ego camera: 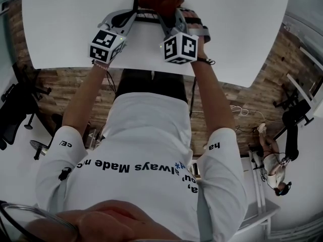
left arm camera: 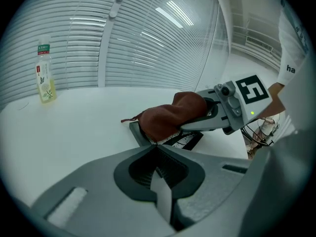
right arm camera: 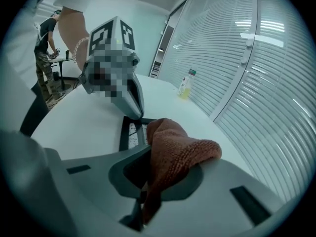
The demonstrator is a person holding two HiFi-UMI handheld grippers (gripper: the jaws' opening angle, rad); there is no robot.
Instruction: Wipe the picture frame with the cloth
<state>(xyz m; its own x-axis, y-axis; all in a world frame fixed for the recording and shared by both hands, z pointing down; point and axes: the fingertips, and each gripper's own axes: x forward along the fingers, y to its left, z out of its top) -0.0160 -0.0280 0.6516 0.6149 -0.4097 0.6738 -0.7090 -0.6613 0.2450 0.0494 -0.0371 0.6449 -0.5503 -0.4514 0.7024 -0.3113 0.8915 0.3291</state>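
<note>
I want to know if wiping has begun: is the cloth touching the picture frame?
Touching. In the left gripper view the cloth presses down on the picture frame, its lower edge resting directly on the frame's surface with no gap visible.

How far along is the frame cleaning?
Done: the cloth is clamped in the right gripper, and the left gripper pinches the picture frame at its edge. In hand: the cloth lies on the frame, so wiping seems under way. Left: how much remains unwiped cannot be told.

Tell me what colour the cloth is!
The fuzzy cloth is reddish-brown, clearest in the right gripper view.
</note>
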